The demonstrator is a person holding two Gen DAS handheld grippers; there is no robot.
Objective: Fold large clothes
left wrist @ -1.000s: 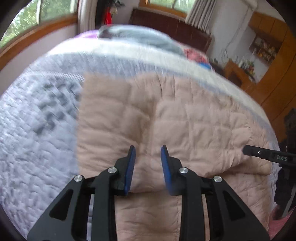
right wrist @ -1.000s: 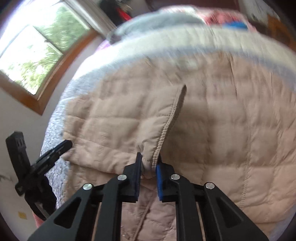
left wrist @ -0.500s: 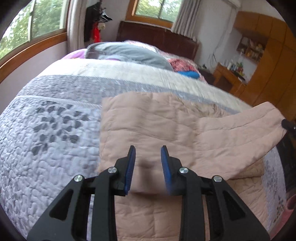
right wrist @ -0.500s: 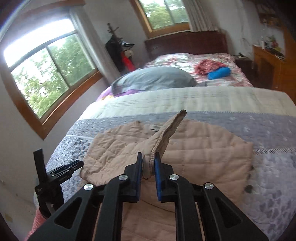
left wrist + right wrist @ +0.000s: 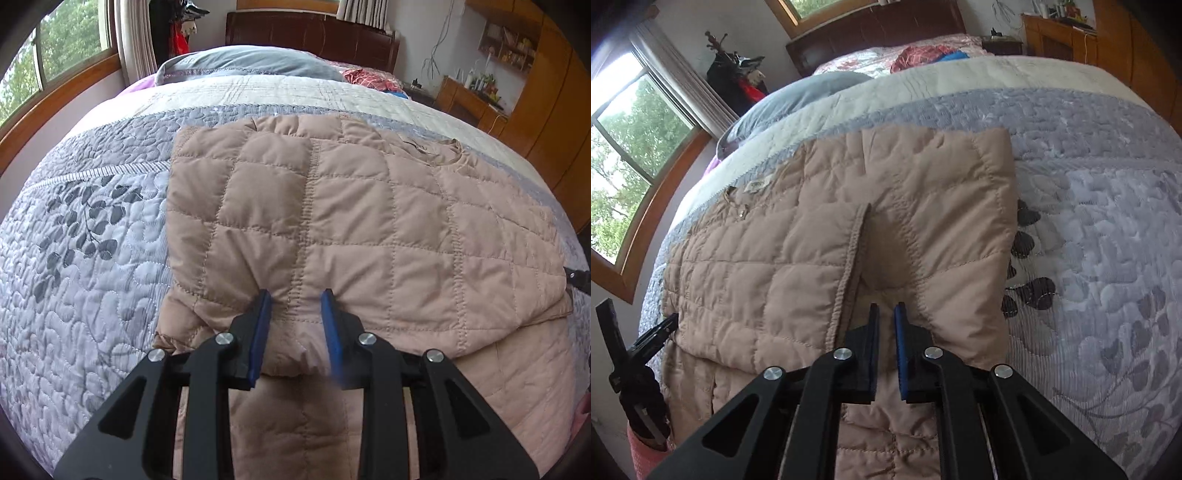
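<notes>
A tan quilted jacket [image 5: 369, 221] lies folded over itself on the bed's grey-lilac quilt [image 5: 92, 295]. My left gripper [image 5: 295, 317] is shut on the thick folded edge at the jacket's near left, and the fabric bulges between its blue pads. My right gripper [image 5: 886, 325] is shut with only a narrow slit between its jaws, low over the jacket [image 5: 757, 277]; a thin bit of fabric seems pinched there. The ribbed hem [image 5: 851, 266] runs just left of its fingers. The left gripper [image 5: 674, 319] shows at the jacket's left edge in the right wrist view.
A grey pillow [image 5: 251, 62] and red and blue cloth [image 5: 923, 57] lie toward the dark headboard [image 5: 314, 33]. Windows [image 5: 631, 166] line the left wall. Wooden cabinets [image 5: 546, 122] stand on the right. Leaf-patterned quilt [image 5: 1108, 295] stretches right of the jacket.
The raised flap in my right gripper has come down and now lies flat on the jacket. Both grippers moved lower and closer to the bed, and the fold has been drawn smooth.
</notes>
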